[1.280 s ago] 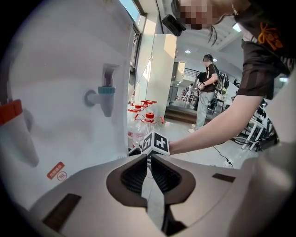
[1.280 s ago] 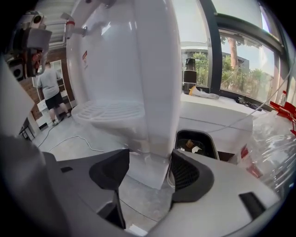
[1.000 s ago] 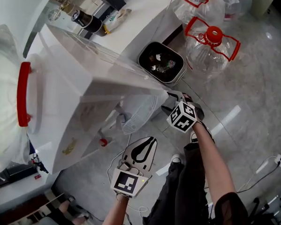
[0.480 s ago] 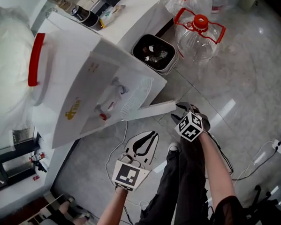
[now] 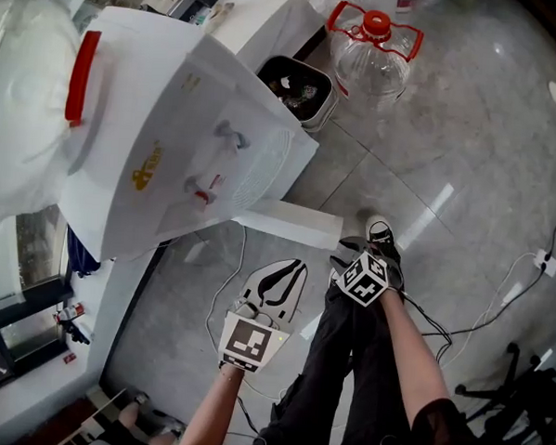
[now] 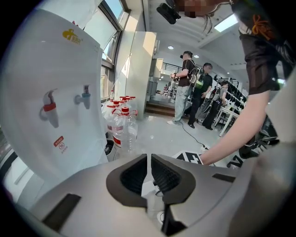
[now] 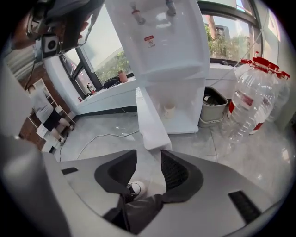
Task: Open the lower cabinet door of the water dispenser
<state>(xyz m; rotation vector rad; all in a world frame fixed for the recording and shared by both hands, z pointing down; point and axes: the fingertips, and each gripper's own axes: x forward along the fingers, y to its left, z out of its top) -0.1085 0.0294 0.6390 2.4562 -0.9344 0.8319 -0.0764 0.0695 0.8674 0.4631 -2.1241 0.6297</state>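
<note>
The white water dispenser [image 5: 170, 155] stands at the upper left with a bottle on top. Its lower cabinet door [image 5: 287, 222] sticks out open over the floor. In the right gripper view the door [image 7: 150, 122] is edge-on and the open cabinet [image 7: 185, 121] holds a small cup [image 7: 169, 110]. My right gripper [image 5: 341, 260] hangs just off the door's free end, jaws [image 7: 149, 157] apart and closing, nothing between them. My left gripper [image 5: 299, 266] is below the door, its jaws [image 6: 149, 159] together and empty, facing the dispenser's taps [image 6: 51, 104].
A dark bin [image 5: 299, 90] sits right of the dispenser, with clear water bottles [image 5: 372, 54] beyond it. A white cable [image 5: 226, 289] runs over the tiled floor. The person's legs and a shoe [image 5: 381, 236] are under the right gripper. People [image 6: 187, 88] stand far back.
The door has swung from nearly closed to wide open. My right gripper drew back with its edge and now sits just off it, jaws narrower. The left gripper also drew back.
</note>
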